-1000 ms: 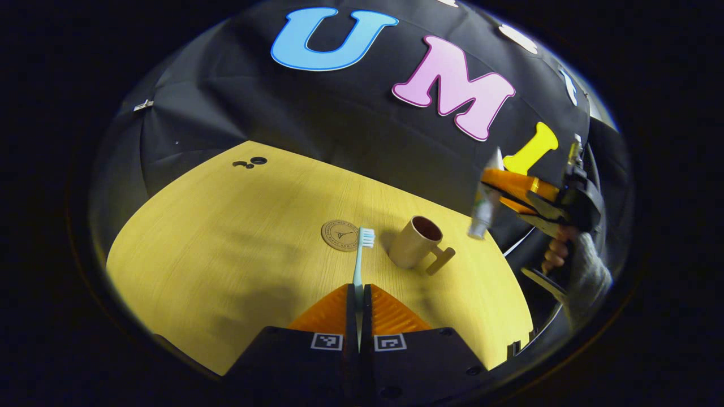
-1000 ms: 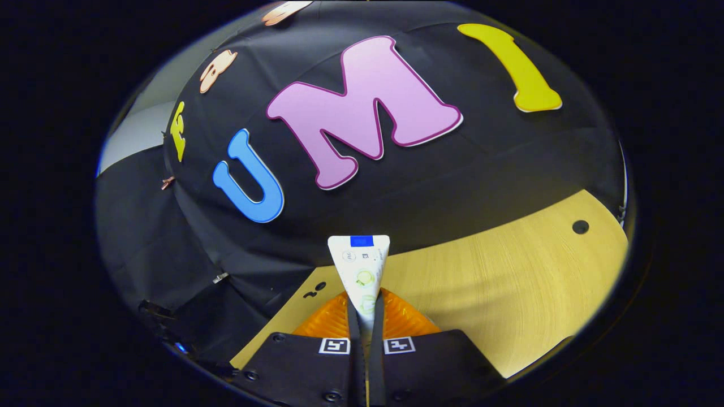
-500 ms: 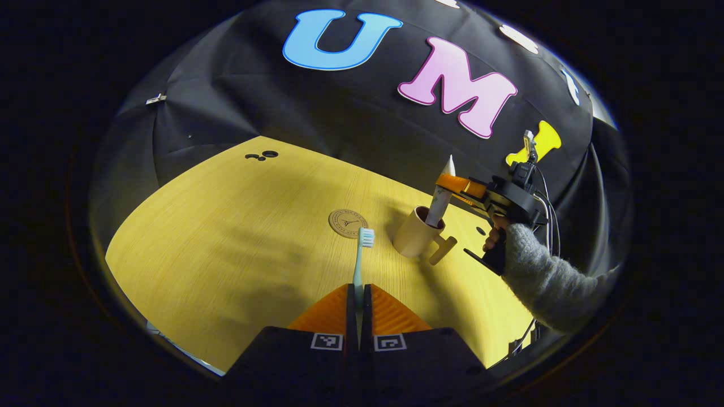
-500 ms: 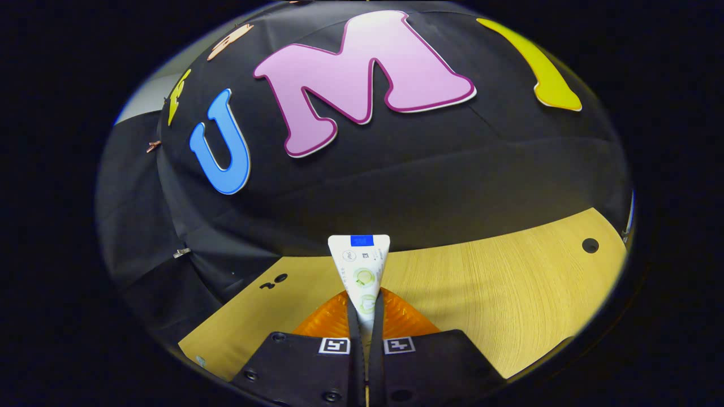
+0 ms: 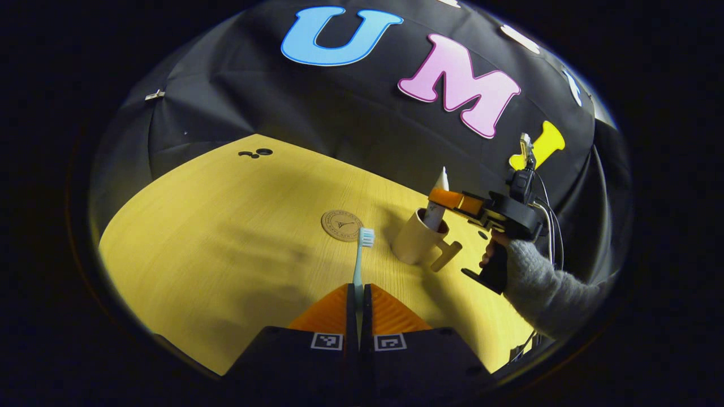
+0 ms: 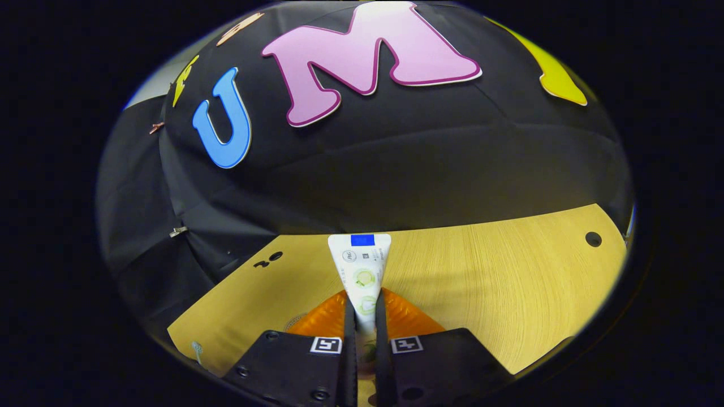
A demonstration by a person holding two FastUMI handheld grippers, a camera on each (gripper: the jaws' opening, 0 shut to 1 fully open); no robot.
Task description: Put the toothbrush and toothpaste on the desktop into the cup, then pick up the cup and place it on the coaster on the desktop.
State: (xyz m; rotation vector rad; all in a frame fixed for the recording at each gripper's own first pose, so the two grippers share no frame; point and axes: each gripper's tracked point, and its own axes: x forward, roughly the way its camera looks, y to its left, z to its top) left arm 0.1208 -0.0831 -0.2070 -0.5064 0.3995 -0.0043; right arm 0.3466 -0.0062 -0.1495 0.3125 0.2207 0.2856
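A toothbrush [image 5: 358, 265] with a pale handle and white-blue bristles sticks forward from my left gripper [image 5: 359, 287], which is shut on its handle above the desk. Beyond its tip lies the round brown coaster [image 5: 342, 225]. To the right of it stands the beige cup [image 5: 414, 244], handle toward the near right. Over the cup, my right gripper [image 5: 449, 199] holds the white toothpaste tube [image 5: 439, 195] upright, lower end inside the cup. In the right gripper view the tube [image 6: 362, 265] rises between the fingers of my right gripper [image 6: 362, 295], shut on it.
The yellow wooden desk [image 5: 198, 226] has cable holes at its far left [image 5: 257, 152] and another hole [image 6: 593, 238] near the right edge. A hand in a grey sleeve [image 5: 537, 280] holds the right gripper. Black cloth walls the desk's far side.
The right gripper came in from the right and lowered the toothpaste into the cup; its fingers now stand slightly wider. The left gripper and toothbrush barely moved.
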